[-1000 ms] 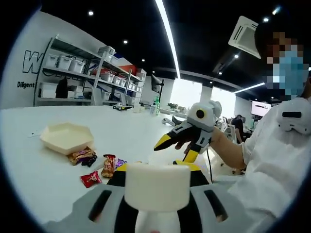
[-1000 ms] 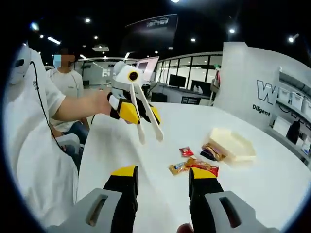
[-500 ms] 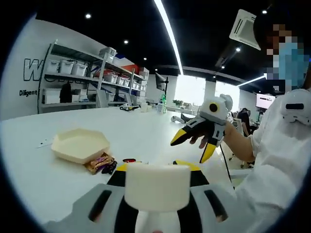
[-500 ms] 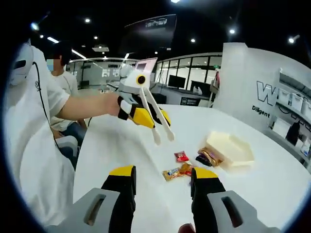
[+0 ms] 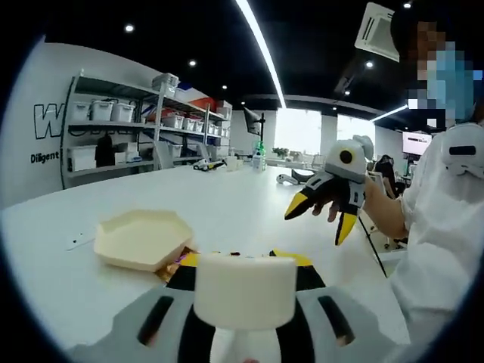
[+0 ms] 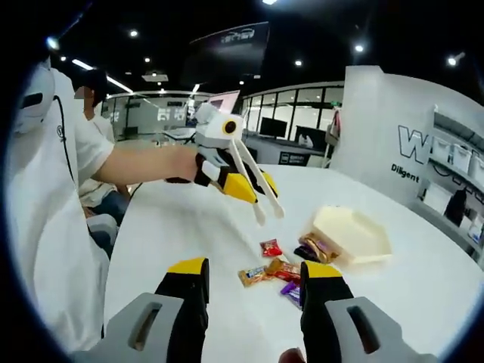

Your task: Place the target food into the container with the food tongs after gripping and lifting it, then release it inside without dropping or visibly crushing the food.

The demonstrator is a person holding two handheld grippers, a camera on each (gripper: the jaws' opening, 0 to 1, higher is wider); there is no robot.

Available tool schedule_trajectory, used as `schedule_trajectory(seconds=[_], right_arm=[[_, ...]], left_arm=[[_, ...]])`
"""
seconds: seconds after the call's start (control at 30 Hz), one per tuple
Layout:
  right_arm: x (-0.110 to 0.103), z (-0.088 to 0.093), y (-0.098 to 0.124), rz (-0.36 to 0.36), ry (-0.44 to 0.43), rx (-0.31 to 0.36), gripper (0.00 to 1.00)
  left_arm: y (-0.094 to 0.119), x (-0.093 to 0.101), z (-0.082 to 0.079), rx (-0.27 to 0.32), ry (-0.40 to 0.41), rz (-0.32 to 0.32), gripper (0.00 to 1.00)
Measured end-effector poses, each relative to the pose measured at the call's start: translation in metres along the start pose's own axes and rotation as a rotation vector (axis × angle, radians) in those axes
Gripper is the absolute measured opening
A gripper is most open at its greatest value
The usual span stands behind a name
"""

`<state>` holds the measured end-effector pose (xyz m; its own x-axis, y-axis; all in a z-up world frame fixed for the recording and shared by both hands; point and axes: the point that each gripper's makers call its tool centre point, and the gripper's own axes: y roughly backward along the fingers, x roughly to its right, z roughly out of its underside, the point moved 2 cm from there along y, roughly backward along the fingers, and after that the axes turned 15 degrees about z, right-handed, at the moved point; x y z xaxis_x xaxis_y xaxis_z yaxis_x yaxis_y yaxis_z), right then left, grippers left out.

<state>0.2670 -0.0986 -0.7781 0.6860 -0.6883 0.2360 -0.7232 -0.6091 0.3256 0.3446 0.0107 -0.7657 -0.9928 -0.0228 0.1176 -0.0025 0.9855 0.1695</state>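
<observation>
Food tongs [image 6: 253,181] are clamped in the left gripper [image 6: 227,178], tips angled down toward snack packets [image 6: 276,261] lying beside the container [image 6: 352,234]; right gripper [image 6: 249,291] is held open, empty, nearer the packets

Bright ceiling strips, fisheye-warped edges

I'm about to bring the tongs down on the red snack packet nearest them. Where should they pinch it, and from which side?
Pinch the red packet across its middle, coming straight down from above. It lies flat on the white table and apart from the other packets, so its sides look free for the tongs, held by the left tool. Close gently; it looks soft.
</observation>
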Motion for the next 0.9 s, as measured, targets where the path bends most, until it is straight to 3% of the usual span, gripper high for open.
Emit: schedule_trajectory(seconds=[0.47, 0.9], right_arm=[[0.016, 0.008, -0.009, 0.005, -0.024, -0.013, 0.43], [0.023, 0.011, -0.011, 0.009, -0.026, -0.021, 0.43]], left_arm=[[-0.018, -0.044, 0.000, -0.059, -0.029, 0.010, 0.23], [-0.032, -0.069, 0.009, -0.138, -0.062, 0.020, 0.23]])
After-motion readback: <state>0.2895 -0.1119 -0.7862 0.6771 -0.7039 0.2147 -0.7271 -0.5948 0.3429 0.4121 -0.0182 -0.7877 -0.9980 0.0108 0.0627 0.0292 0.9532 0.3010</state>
